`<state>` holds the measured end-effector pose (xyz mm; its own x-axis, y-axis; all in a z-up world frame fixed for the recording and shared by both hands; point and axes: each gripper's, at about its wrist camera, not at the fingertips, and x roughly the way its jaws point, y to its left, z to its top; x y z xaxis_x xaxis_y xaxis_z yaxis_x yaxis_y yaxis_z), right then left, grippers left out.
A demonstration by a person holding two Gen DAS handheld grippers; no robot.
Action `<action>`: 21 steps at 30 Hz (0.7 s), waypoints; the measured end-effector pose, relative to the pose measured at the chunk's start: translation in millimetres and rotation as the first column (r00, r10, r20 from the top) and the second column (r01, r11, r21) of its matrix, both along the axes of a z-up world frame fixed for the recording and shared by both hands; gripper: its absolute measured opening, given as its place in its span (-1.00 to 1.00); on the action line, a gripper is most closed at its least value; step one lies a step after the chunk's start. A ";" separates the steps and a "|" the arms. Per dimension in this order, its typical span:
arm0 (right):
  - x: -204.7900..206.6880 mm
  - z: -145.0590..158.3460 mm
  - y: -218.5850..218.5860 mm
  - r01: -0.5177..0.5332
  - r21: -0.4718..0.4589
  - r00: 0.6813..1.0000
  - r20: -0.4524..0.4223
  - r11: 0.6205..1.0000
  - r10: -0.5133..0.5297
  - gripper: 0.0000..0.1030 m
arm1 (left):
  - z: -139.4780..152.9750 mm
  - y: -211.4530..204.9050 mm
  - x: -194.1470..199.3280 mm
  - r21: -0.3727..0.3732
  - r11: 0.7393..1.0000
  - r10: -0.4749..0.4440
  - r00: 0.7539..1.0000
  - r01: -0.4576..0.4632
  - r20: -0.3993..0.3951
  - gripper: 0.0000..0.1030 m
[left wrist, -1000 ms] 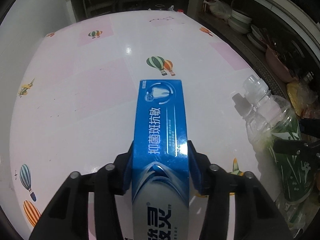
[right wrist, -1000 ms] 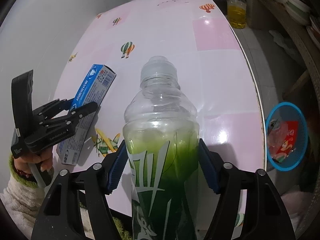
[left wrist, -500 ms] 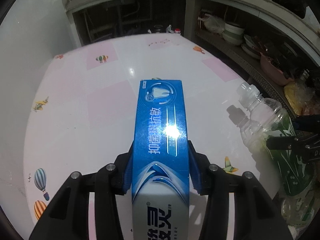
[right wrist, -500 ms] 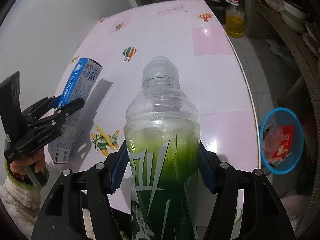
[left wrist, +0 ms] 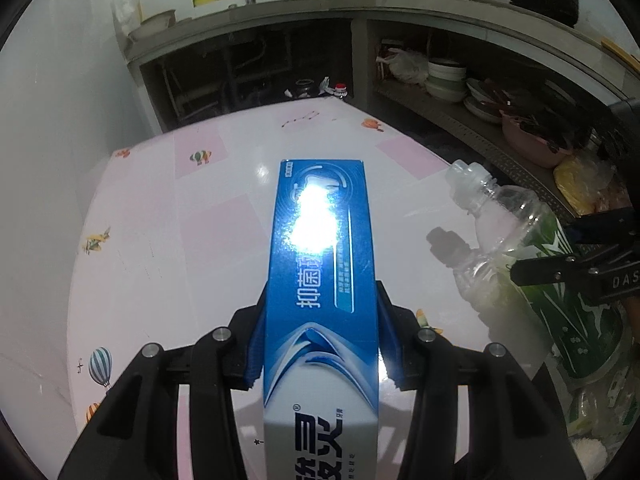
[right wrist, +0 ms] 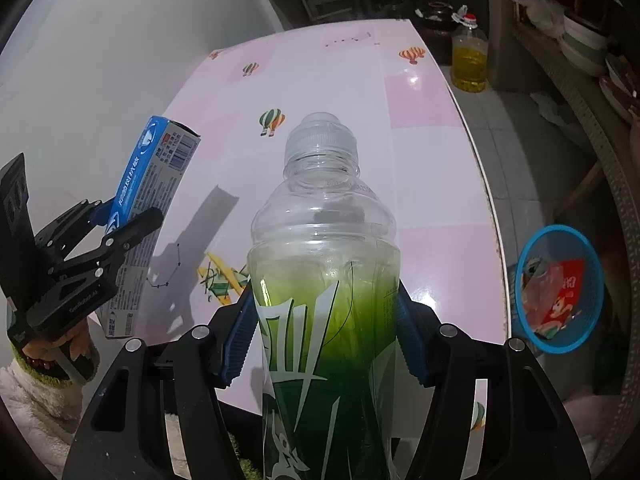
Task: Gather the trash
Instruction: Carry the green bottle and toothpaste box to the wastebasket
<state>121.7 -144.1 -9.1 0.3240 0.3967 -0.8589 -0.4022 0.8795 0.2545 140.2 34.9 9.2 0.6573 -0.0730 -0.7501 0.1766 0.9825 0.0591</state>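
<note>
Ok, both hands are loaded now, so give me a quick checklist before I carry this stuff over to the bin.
1. Left gripper clamped on the toothpaste box: ok, both pads press its sides.
2. Right gripper clamped on the green-label bottle: ok, pads sit against the label.
3. Box clear of the table: ok, the right wrist view shows it lifted, its shadow below it.
4. Bottle cap on: ok, a clear cap is seated.
5. Blue bin reachable: ok, it stands on the floor past the table's right edge, open at the top.
6. Room left in the bin: cannot tell, a red wrapper already lies inside.
</note>
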 end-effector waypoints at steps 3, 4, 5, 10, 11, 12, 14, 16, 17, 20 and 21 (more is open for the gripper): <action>-0.6 2.0 -3.0 0.001 0.007 1.000 0.005 1.000 -0.001 0.15 | 2.5 -3.5 -4.3 0.014 1.000 -0.009 1.000 0.009 0.015 -0.12; -0.7 2.5 -4.2 0.002 0.010 1.000 0.007 1.000 -0.002 0.15 | 3.3 -5.1 -5.8 0.021 1.000 -0.012 1.000 0.012 0.020 -0.12; -0.5 2.3 -5.4 0.003 0.012 1.000 0.007 1.000 -0.003 0.15 | 4.3 -6.7 -7.2 0.029 0.999 -0.014 1.000 0.014 0.027 -0.12; -0.6 3.2 -11.7 0.011 0.028 1.000 0.014 1.000 -0.011 0.15 | 7.2 -13.1 -9.7 0.049 0.998 -0.028 0.999 0.025 0.044 -0.12; 0.1 3.3 -13.7 0.012 0.031 1.000 0.015 0.999 -0.012 0.15 | 7.7 -14.5 -9.7 0.050 0.998 -0.030 0.999 0.028 0.045 -0.12; -0.4 3.8 -16.1 0.015 0.037 1.000 0.017 0.999 -0.016 0.15 | 8.1 -15.1 -10.1 0.050 0.998 -0.032 0.998 0.029 0.046 -0.12; -1.1 4.7 -21.9 0.024 0.050 0.999 0.022 0.998 -0.025 0.15 | 9.2 -19.9 -10.0 0.050 0.998 -0.037 0.998 0.034 0.048 -0.12; -2.9 6.8 -29.2 0.036 0.063 0.999 0.028 0.997 -0.038 0.15 | 11.0 -23.1 -9.0 0.038 0.998 -0.046 0.998 0.044 0.047 -0.12; -2.9 8.3 -34.5 0.046 0.072 0.998 0.032 0.996 -0.049 0.15 | 12.4 -24.6 -8.0 0.027 0.998 -0.052 0.998 0.051 0.045 -0.12; -4.7 17.0 -59.1 0.100 0.103 0.993 0.054 0.990 -0.106 0.15 | 20.6 -36.0 -0.5 -0.019 0.997 -0.077 0.996 0.078 0.045 -0.12; -5.6 21.3 -71.2 0.127 0.115 0.989 0.065 0.985 -0.135 0.15 | 22.8 -40.4 2.1 -0.031 0.996 -0.085 0.995 0.087 0.046 -0.12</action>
